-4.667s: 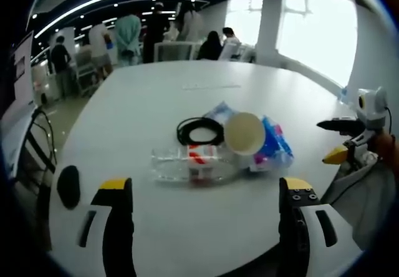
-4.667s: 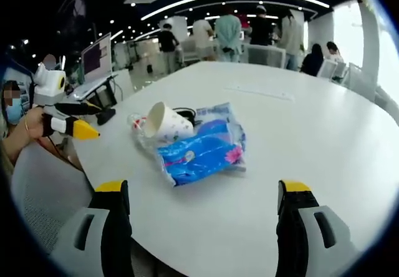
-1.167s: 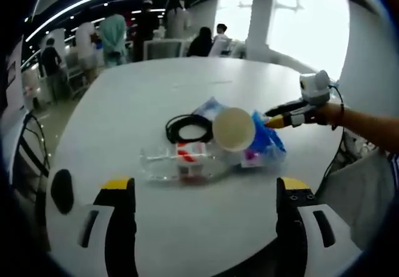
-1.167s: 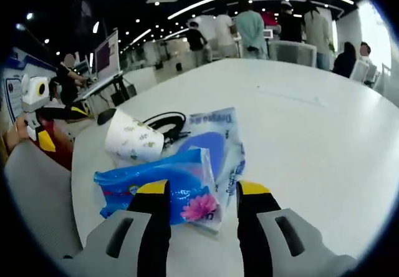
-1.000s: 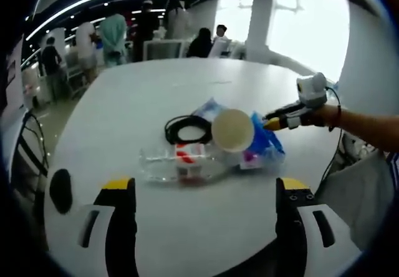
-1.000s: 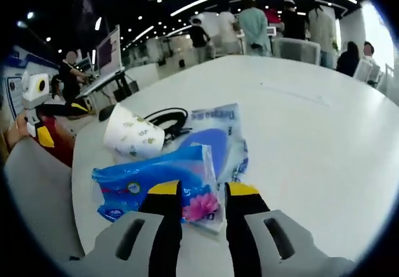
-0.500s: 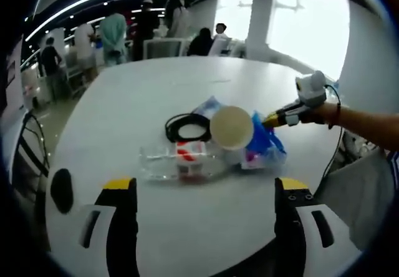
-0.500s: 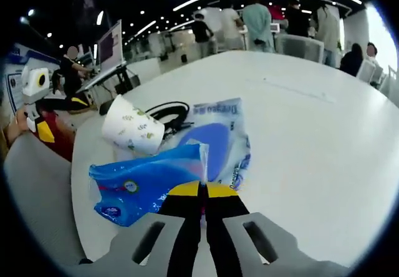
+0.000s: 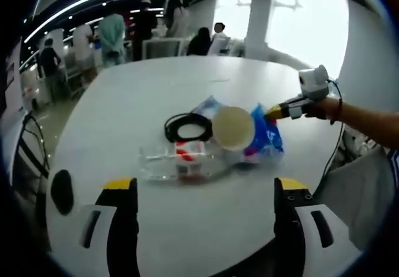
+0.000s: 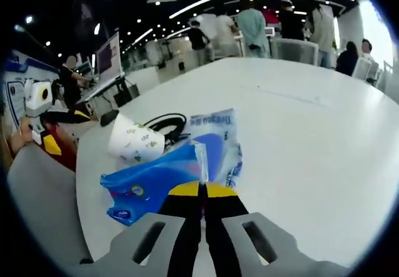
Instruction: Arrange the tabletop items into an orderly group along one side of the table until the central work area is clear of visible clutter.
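Blue packet (image 10: pixel 156 186), the item under grasp. It lies on the white bench (image 10: pixel 312 140) and its near sealed edge is pinched between the closed yellow-tipped jaws of the right gripper (image 10: pixel 201 191), so the packet extends away from that gripper toward the paper cup (image 10: pixel 136 141). In the left gripper view the same packet (image 9: pixel 267 141) stands raised on edge just beside the cup (image 9: pixel 232 128), with the right gripper (image 9: pixel 274 111) at its upper corner, held by a person's hand (image 9: pixel 325 107).

Paper cup: lying on its side, touching the blue packet; its open mouth faces the left gripper view. A second, paler plastic packet (image 10: pixel 219 133) lies under and beyond the blue one.

Black cable coil (image 9: pixel 187 127): on the far side of the cup, just beside it. A clear plastic bottle (image 9: pixel 181 161) with a red-and-white label lies on its side on the near side of the cup, toward the left gripper.

Left gripper (image 9: pixel 202 193): jaws spread wide, holding nothing, well apart from the bottle and the cup. A dark oval object (image 9: pixel 61 191) lies near the bench edge, well apart from the cup.
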### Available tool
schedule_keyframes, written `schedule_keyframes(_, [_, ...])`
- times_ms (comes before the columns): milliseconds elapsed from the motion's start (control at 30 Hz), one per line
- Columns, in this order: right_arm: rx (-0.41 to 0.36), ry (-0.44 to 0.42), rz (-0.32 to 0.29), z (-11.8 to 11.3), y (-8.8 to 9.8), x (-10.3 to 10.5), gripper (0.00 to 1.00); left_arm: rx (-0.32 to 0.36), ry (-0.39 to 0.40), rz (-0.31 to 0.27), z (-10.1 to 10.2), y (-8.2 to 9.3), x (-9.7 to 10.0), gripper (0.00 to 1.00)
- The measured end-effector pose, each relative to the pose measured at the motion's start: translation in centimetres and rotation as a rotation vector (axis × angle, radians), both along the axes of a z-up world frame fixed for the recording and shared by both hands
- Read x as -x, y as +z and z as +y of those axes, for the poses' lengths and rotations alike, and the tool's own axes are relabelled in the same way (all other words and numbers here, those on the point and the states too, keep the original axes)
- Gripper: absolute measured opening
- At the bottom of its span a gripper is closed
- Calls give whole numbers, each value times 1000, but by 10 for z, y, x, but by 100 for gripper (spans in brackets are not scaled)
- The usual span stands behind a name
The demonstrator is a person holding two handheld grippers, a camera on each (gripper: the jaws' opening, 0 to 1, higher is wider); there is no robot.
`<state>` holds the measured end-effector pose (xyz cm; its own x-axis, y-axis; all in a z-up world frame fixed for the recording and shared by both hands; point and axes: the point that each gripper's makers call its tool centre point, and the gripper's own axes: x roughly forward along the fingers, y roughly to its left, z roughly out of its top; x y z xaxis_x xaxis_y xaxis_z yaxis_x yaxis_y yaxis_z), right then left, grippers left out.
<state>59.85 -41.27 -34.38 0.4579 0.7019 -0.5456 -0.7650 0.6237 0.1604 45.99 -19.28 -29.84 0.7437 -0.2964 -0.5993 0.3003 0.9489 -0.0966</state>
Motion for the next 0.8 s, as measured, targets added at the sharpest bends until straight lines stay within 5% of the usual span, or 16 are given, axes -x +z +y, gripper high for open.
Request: schedule_keyframes(800, [-70,-278,-46,-52,32,-42,1,-11,-12,20,0,-3,2,86])
